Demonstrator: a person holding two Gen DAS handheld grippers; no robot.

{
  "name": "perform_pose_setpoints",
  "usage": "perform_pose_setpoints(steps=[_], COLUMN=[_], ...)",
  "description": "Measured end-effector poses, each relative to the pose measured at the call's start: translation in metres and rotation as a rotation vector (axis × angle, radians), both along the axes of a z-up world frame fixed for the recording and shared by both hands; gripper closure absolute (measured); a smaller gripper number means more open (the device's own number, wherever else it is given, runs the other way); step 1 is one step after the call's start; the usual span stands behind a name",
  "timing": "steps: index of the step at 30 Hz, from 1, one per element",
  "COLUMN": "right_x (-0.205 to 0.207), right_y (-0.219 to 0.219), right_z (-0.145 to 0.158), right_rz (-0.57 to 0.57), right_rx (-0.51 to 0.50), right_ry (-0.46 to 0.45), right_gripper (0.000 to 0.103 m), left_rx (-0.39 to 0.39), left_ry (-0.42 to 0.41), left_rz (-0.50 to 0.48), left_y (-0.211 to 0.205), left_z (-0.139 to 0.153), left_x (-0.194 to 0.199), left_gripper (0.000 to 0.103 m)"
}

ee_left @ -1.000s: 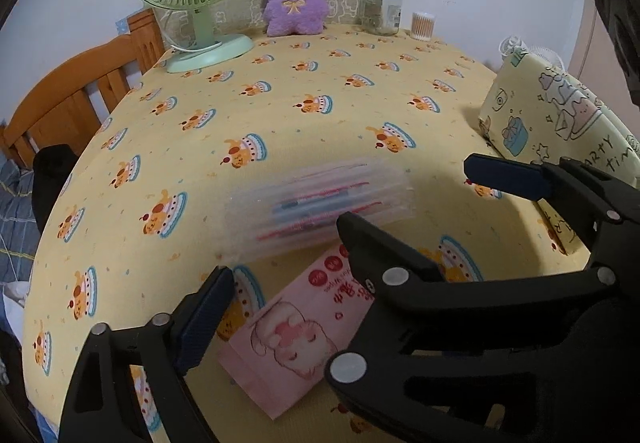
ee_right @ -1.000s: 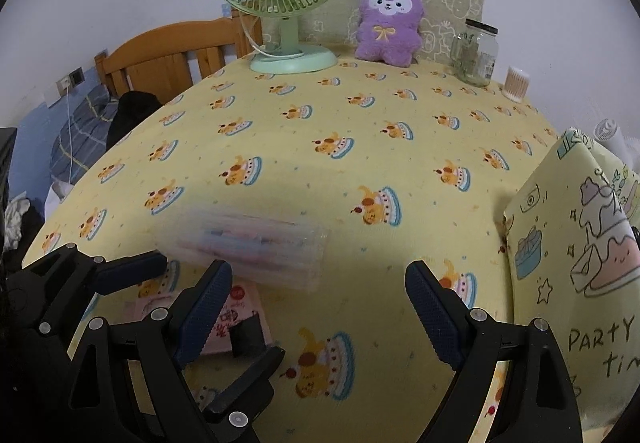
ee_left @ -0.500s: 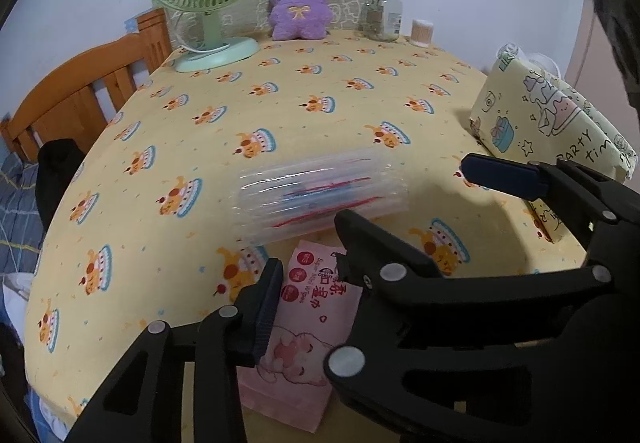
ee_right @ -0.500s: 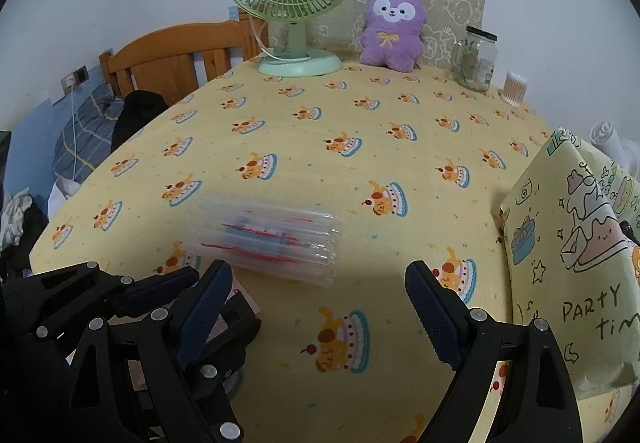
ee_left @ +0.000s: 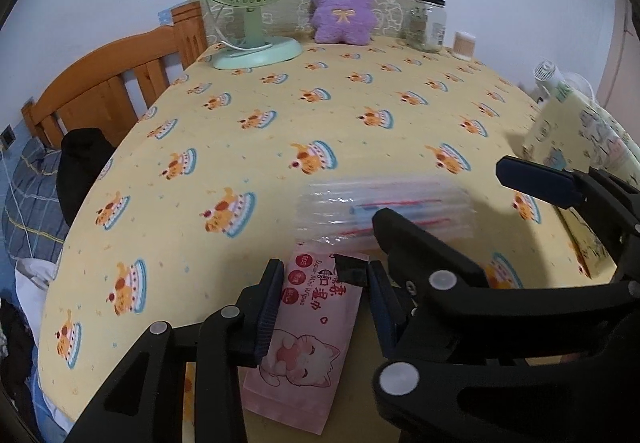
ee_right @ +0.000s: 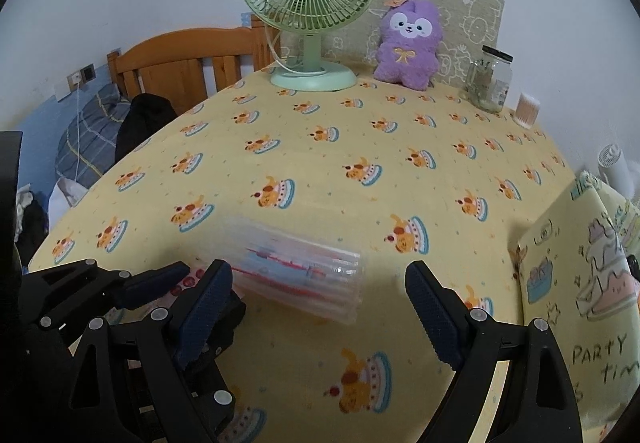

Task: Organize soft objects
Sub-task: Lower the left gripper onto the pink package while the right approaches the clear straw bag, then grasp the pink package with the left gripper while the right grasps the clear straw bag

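Note:
A pink pack of wet wipes [ee_left: 308, 327] lies at the table's near edge. My left gripper [ee_left: 326, 307] has closed on it, one finger on each side; a corner of the pack shows in the right wrist view [ee_right: 182, 283]. A clear inflated air-cushion pack [ee_left: 384, 213] lies just beyond it, also in the right wrist view [ee_right: 300, 271]. My right gripper [ee_right: 320, 315] is open and empty above the near table, to the right of the left one. A purple plush toy [ee_left: 344, 9] sits upright at the far edge, also in the right wrist view [ee_right: 408, 43].
A green desk fan [ee_right: 310, 15], a glass jar [ee_right: 490, 85] and a cotton swab tub [ee_right: 527, 111] stand at the back. A yellow "Party time" gift bag [ee_right: 580, 275] lies at the right. A wooden bed headboard [ee_left: 108, 87] is on the left. The yellow tablecloth [ee_left: 320, 115] covers the table.
My left gripper's jaws have narrowed from wide open to a close grip on the wipes pack. Both views have shifted a little; the air-cushion pack looks blurred.

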State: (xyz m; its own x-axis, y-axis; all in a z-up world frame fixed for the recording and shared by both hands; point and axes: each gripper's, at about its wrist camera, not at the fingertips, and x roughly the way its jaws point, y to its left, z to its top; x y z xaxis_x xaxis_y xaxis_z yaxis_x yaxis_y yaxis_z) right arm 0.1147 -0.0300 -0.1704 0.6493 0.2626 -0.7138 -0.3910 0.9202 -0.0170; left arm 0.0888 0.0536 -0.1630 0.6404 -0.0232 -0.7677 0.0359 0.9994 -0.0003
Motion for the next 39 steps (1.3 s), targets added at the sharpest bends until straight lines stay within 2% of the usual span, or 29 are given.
perform_pose_setpoints(steps=[5, 11, 13, 15, 16, 18, 21, 23, 27, 28, 30, 31, 32, 34, 39], right_x=[0.012, 0.035, 0.04, 0.045, 0.046, 0.047, 0.047, 0.045, 0.038, 0.037, 0.034, 0.032, 0.032, 0.03, 0.024], right_y=[0.003, 0.003, 0.002, 0.0, 0.0, 0.001, 0.001, 0.001, 0.004, 0.003, 0.002, 0.001, -0.001, -0.003, -0.008], right_z=[-0.002, -0.01, -0.013, -0.017, -0.018, -0.019, -0.021, -0.02, -0.019, -0.019, -0.018, -0.018, -0.018, -0.017, -0.016], right_rz=[0.003, 0.0, -0.002, 0.006, 0.012, 0.016, 0.022, 0.022, 0.021, 0.016, 0.004, -0.002, -0.008, -0.016, -0.051], right_rx=[0.003, 0.045, 0.063, 0.088, 0.096, 0.096, 0.114, 0.109, 0.08, 0.076, 0.073, 0.077, 0.084, 0.081, 0.085], right_ry=[0.009, 0.064, 0.089, 0.136, 0.155, 0.162, 0.191, 0.185, 0.16, 0.156, 0.15, 0.154, 0.162, 0.169, 0.173], right_gripper=[0.013, 0.021, 0.026, 0.043, 0.045, 0.055, 0.063, 0.067, 0.074, 0.074, 0.075, 0.075, 0.075, 0.076, 0.077], left_rx=[0.004, 0.011, 0.018, 0.024, 0.026, 0.029, 0.054, 0.054, 0.039, 0.032, 0.003, -0.009, -0.007, 0.018, 0.001], left_ry=[-0.009, -0.02, -0.023, -0.023, -0.018, -0.017, -0.012, -0.003, 0.009, 0.016, 0.031, 0.034, 0.036, 0.031, 0.033], left_rz=[0.013, 0.014, 0.012, 0.012, 0.014, 0.016, 0.032, 0.038, 0.029, 0.027, 0.013, 0.007, 0.0, -0.007, -0.006], left_y=[0.003, 0.003, 0.002, 0.001, 0.001, 0.001, 0.0, 0.001, 0.002, 0.003, 0.003, 0.003, 0.001, -0.004, -0.005], left_z=[0.0, 0.0, 0.0, 0.0, 0.0, 0.0, 0.001, 0.001, 0.0, 0.0, 0.001, 0.002, 0.003, 0.003, 0.003], left_x=[0.01, 0.025, 0.028, 0.028, 0.029, 0.029, 0.029, 0.029, 0.024, 0.022, 0.02, 0.019, 0.017, 0.015, 0.013], left_gripper=[0.06, 0.06, 0.06, 0.059, 0.058, 0.057, 0.046, 0.031, 0.031, 0.031, 0.043, 0.057, 0.061, 0.063, 0.064])
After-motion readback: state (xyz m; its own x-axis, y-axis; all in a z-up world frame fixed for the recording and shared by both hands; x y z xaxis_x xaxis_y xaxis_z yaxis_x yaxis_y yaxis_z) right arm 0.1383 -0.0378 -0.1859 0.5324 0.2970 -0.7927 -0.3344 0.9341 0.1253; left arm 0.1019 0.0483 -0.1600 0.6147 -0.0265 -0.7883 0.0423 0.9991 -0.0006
